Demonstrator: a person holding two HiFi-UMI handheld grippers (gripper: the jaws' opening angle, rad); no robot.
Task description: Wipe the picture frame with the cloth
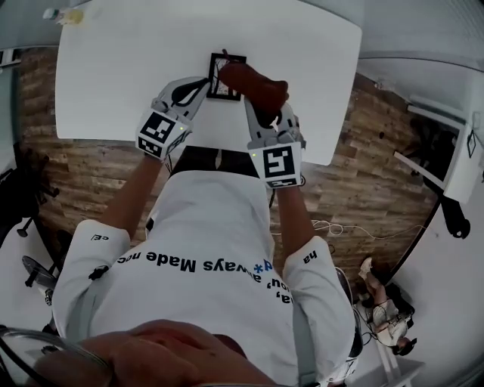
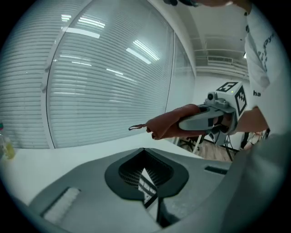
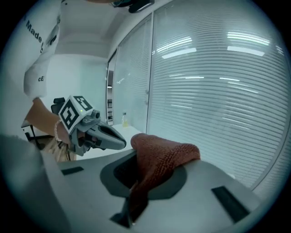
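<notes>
Rust-brown cloth [image 3: 160, 154] is clamped in the right gripper [image 3: 131, 207]. Its jaws are closed on a lower fold, and the rest bulges up and out past them. In the head view the wad lies over the right half of the picture frame [image 1: 222, 77], at twelve o'clock from the person's chest. The left gripper [image 2: 150, 196] comes in from about eight o'clock and has its jaws closed on a thin edge that I take to be the frame's near-left side. The head view does not show whether the frame rests on the white table [image 1: 128, 68] or is lifted just off it.

The wiping looks to be under way, with one gripper steadying the frame and the other pressing the cloth to it. The next move probably calls for dragging the wad toward nine o'clock across the uncovered left part. It should stop short of the left gripper's tips, which sit on the edge that needs wiping.

A small bottle [image 1: 65, 15] stands at the table's far corner, at ten o'clock and well apart. A wall of slatted blinds [image 2: 104, 77] stands beyond the table. Nothing else lies near the frame.
</notes>
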